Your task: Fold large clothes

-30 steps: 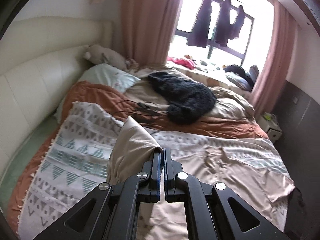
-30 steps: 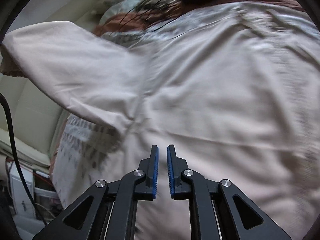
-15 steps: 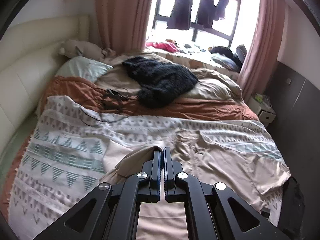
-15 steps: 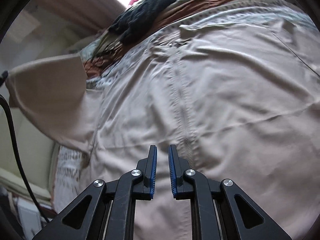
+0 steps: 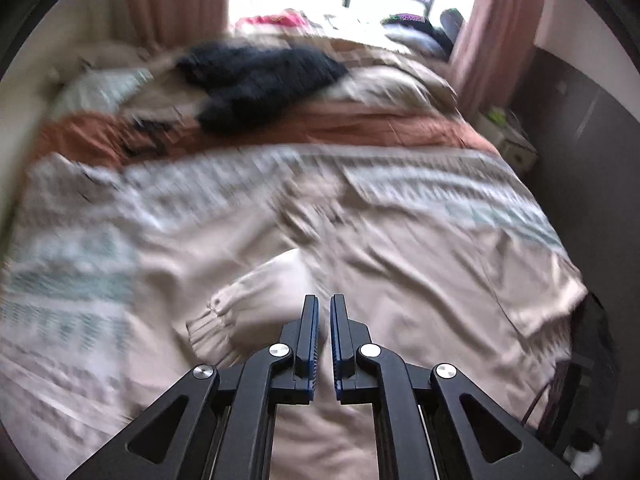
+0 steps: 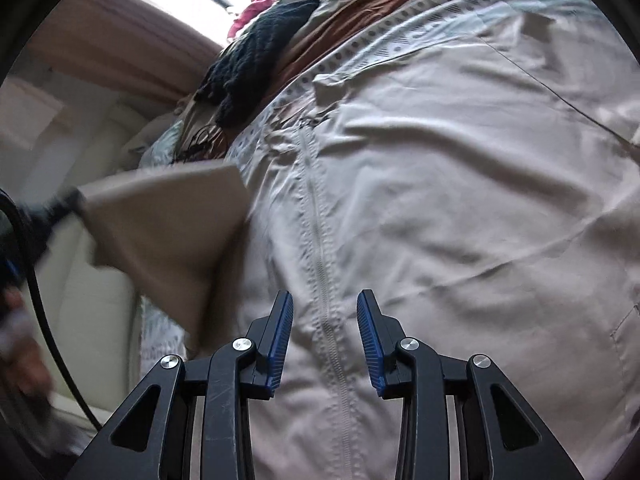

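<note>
Your left gripper (image 5: 324,308) is opening, a narrow gap, gripping nothing, above the beige jacket (image 5: 400,280); the right gripper (image 6: 325,304) is opening wider, empty, over its zipper (image 6: 320,264).

both wrist views downward, sharing jacket (image 5: 400,280)

A beige jacket (image 5: 420,264) was laid over a white, teal-triangled blanket (image 5: 72,272); a black knit (image 5: 256,80) was draped beyond.
</note>
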The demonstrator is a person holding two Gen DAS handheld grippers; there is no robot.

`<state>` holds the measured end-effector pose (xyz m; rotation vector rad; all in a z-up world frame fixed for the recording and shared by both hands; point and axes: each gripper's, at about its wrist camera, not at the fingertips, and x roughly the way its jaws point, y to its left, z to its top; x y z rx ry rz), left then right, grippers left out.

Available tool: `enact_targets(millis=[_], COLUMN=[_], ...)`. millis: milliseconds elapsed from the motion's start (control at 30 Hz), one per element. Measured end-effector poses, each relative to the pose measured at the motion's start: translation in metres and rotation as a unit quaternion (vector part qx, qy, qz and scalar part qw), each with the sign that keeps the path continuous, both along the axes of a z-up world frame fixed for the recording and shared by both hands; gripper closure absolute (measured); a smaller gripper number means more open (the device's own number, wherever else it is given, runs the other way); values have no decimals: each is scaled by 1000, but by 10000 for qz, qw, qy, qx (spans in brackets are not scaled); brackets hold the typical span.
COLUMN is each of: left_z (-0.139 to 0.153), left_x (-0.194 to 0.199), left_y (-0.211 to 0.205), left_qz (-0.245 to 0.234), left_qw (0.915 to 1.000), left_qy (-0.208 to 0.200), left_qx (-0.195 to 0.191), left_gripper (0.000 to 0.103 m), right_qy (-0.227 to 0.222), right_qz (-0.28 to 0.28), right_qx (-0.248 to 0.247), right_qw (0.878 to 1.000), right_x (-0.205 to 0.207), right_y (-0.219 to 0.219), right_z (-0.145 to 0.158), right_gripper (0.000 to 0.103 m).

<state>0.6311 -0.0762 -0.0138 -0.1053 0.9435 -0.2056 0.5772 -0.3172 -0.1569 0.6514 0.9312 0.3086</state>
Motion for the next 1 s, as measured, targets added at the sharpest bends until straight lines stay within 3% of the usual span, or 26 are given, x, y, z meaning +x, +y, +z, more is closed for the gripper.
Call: enact_targets(millis=[33, 100, 200, 467, 567, 600, 767, 867, 1000], left_z=[-12, -32, -37, -28, -29, -31, -46, -53, -58], left_x=[-1, -7, -25, -84, -109, -117, -130, -137, -147], left_y=[-6, -14, -20, 24, 49, 59, 106, 143, 184], left_qz=[-84, -187, -222, 738, 1311, 1395, 1686, 2013, 2566], left_qw=[9997, 9979, 9967, 9957, 9895, 9879, 9829, 9747, 9600], left_qy=[190, 506, 364, -358, -584, -627, -586, -597, -665], left_qx=[-128, -362, -696, -438, -196, -258, -450, -761, -901], left_gripper=[88, 60, 44, 43, 43, 43, 43, 43, 43], right_qy=[2, 22, 53, -70, -198, -230, -477, -648, -851], right_qz=[-41, -151, -254, -65, 35, 39, 357, 535, 852], right_qx=[10, 46, 91, -133, -175, -189, -578, -889, -1369], right_qw=[10000, 9999, 9996, 9999, 9996, 9995, 9966, 9925, 9832], right_x=[-1, 0, -1, 0, -2, -2, -3, -9, -17], right_y=[-3, -12, -19, -5, 6, 9, 43, 66, 100], right_z=[0, 0, -2, 2, 6, 7, 15, 20, 25], right_gripper=[68, 66, 65, 65, 48, 42, 42, 42, 42])
